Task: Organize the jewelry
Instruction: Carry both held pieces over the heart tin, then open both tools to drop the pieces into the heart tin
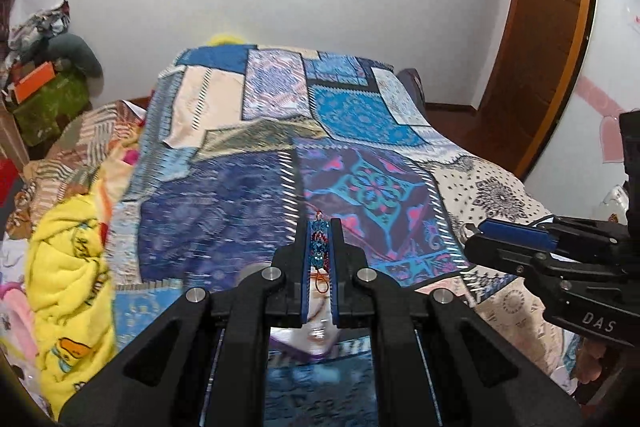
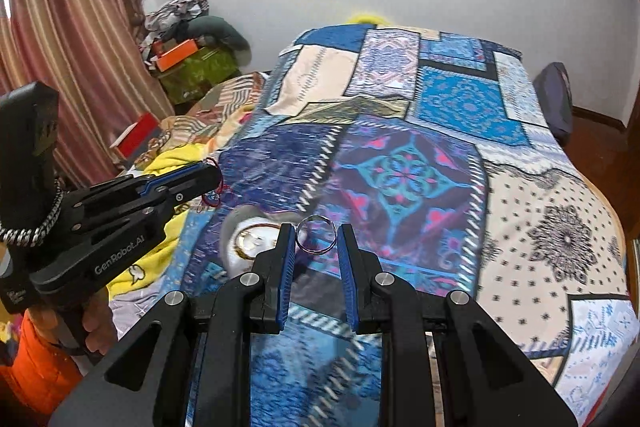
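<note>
Left claw: clenched on a beaded piece; I see it pinched flat between the pads, its red cord dangling below the grip.
Right claw: grasping a ring, silver, held by its rim across the tips, with the hole in plain sight.
Where they ride: both claws over the bed, angled down; each shows at the edge of the other's view, near but apart.
Dish: a pale round thing with a gold rim, just below and left of my right claw tips; blurred, contents unclear. I judge it the likely drop spot, though I cannot be sure.
Step in hand: carrying both pieces, as I read it.
Doing it well: keep both grips closed until each piece is low over its spot. The ring is held by two thin points and could pivot or pop out, so I would move it level and slowly.
Risk: a ring dropped on this busy quilt would be hard to find. The cord could snag on the other claw if the two cross.
Order: I would set the ring down first, then the beaded piece.
</note>
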